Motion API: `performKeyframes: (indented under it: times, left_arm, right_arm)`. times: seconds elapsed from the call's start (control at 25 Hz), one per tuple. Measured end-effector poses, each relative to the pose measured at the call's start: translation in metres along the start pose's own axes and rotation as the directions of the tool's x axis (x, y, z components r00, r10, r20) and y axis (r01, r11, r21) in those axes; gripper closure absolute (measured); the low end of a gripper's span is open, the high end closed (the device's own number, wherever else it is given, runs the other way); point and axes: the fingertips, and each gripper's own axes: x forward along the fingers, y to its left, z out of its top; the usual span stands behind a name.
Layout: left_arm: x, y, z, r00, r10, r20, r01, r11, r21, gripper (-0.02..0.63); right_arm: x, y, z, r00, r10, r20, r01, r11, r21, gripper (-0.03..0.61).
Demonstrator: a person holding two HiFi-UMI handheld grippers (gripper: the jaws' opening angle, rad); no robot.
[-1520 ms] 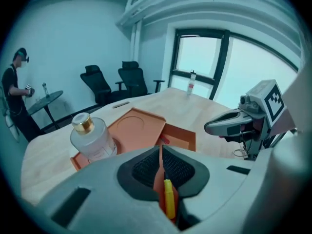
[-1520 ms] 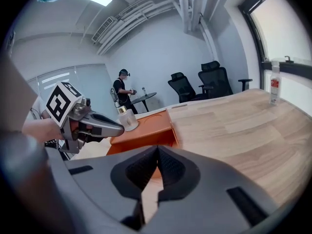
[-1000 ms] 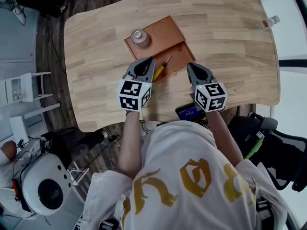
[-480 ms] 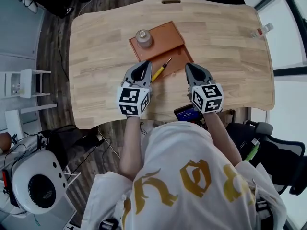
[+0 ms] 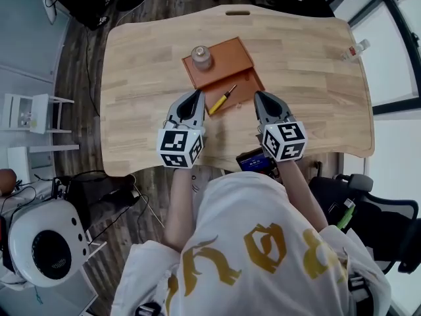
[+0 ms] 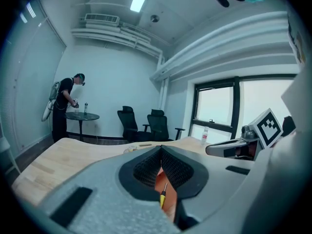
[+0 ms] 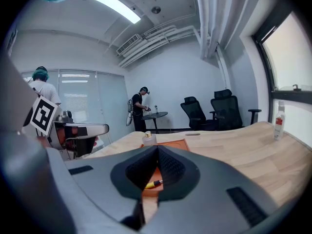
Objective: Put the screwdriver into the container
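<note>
A yellow-handled screwdriver (image 5: 222,100) lies slantwise on the near part of the orange-brown tray (image 5: 227,50), its handle at the tray's near left edge. The screwdriver (image 6: 162,198) also shows just past the shut jaws in the left gripper view, and the screwdriver (image 7: 152,184) likewise in the right gripper view. My left gripper (image 5: 197,95) is shut and empty, just left of the handle. My right gripper (image 5: 258,95) is shut and empty, right of the tray's near corner. A small lidded jar (image 5: 201,56) stands on the tray's far left part.
A clear bottle (image 5: 357,47) stands at the table's far right edge. A dark device with a lit screen (image 5: 253,158) sits at the near edge, by the person's body. In the gripper views a person stands at a round table (image 6: 82,116) near office chairs (image 7: 219,108).
The head view has shifted, so the table sits a little further right and up. Both grippers stay shut beside the screwdriver, which has not moved on the tray.
</note>
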Motion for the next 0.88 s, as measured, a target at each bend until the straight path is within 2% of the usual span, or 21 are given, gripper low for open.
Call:
performKeyframes:
  times: [0.24,0.36,0.44,0.64,0.88]
  left_arm:
    - [-0.014,0.000,0.004,0.999,0.051,0.010,-0.051,0.996,0.069,0.604]
    - [-0.019,0.005,0.002,0.992,0.122,-0.003,-0.121,0.985,0.124,0.604]
    - [-0.022,0.006,0.003,0.989,0.145,-0.009,-0.141,0.976,0.163,0.604]
    - [-0.027,-0.001,0.010,0.994,0.108,0.026,-0.111,0.987,0.115,0.604]
    - [-0.030,0.001,0.009,0.993,0.109,0.039,-0.112,0.991,0.075,0.604]
  right_arm:
    - [-0.009,0.004,0.007,1.000,-0.023,0.015,0.023,0.998,-0.052,0.569]
    - [-0.012,0.008,0.009,1.000,-0.019,0.022,0.020,0.998,-0.065,0.569]
    - [-0.013,0.009,0.011,1.000,-0.018,0.026,0.020,0.997,-0.080,0.569]
    - [-0.017,0.010,0.014,0.999,-0.016,0.029,0.018,0.996,-0.093,0.569]
    - [-0.018,0.001,0.014,0.999,-0.027,0.030,0.029,0.995,-0.099,0.569]
